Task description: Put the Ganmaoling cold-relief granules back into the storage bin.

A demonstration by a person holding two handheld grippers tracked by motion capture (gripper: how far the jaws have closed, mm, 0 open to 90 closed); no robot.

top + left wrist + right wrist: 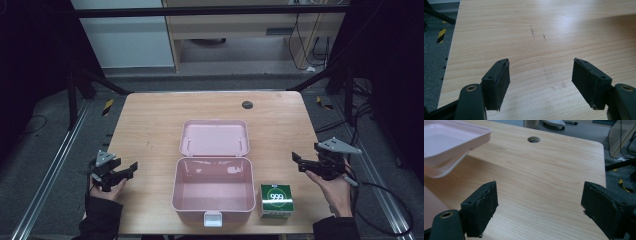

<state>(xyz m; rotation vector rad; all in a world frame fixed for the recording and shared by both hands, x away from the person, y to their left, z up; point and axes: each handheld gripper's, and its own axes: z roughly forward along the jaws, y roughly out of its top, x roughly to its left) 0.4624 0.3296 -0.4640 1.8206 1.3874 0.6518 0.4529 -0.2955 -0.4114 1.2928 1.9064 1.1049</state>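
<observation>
A pink plastic box [213, 192] sits open near the front middle of the wooden surface [150, 125], its lid [214, 137] swung back and lying flat behind it, with a white latch [212, 218] at the box's front edge. The inside of the box is bare. Just beside its right wall stands a small green carton [276, 200] marked 999, close to the front edge of the surface. A dark round hole [247, 104] is set into the surface toward the far side. The left claw [129, 170] is held in the person's left hand [106, 189] over the left edge of the surface, well apart from the box; in the left gripper view its jaws stand wide apart above bare wood [541, 50], with nothing between them. The right claw [298, 162] is held in the right hand [336, 190] near the right edge, past the carton, pointing inward. In the right gripper view its jaws are likewise spread wide with nothing gripped, and the raised edge of the pink lid [454, 142] and the hole [533, 139] lie ahead.
</observation>
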